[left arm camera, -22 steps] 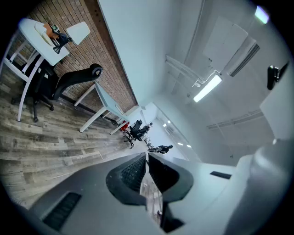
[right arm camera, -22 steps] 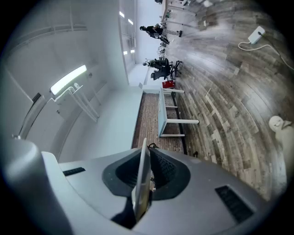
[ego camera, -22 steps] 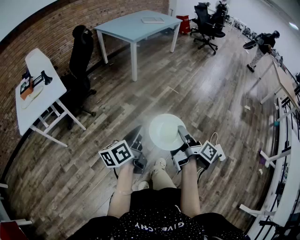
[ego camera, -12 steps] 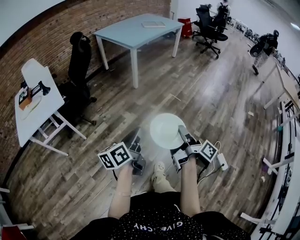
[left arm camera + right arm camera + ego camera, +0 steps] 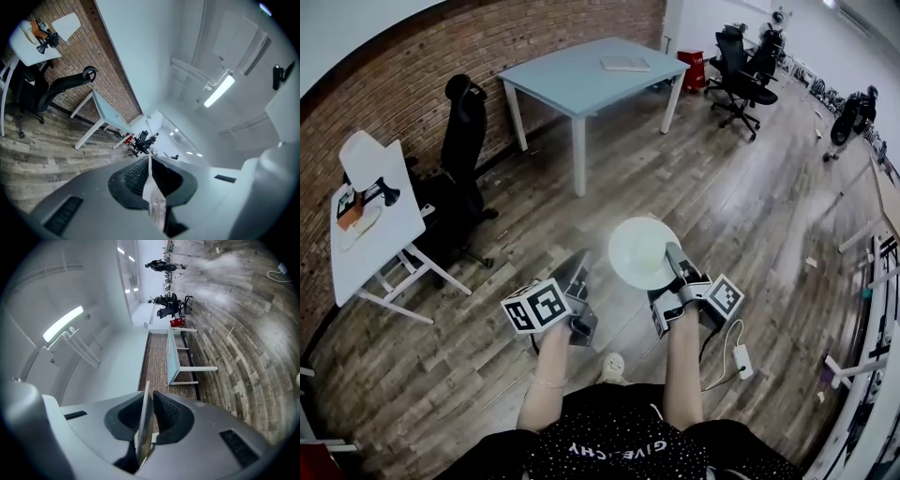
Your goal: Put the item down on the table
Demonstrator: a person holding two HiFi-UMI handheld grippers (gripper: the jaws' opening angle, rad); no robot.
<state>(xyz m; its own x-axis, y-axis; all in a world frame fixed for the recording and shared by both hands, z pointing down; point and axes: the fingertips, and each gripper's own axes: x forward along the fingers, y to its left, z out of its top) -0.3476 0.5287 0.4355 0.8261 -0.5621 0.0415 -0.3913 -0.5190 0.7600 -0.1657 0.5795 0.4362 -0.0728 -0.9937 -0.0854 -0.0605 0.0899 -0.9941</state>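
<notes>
Plate (image 5: pixel 639 251): clamped in your right fingers (image 5: pixel 679 260), above floor (image 5: pixel 750 206). Left fingers (image 5: pixel 575 274): closed on thin strip (image 5: pixel 152 197). Table (image 5: pixel 581 75): well apart. Your set-down: not yet done.

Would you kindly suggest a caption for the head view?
Right gripper holds a white plate over the wooden floor.

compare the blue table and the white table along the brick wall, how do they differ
The blue table has a pale blue top on straight upright legs. The white table has a white top on slanted, braced legs. The blue table bears one flat thing near its far end. The white table bears several small things. The blue table stands farther from the person, and the white table is nearer, at the left. Both stand on the wood floor beside the brick wall.
</notes>
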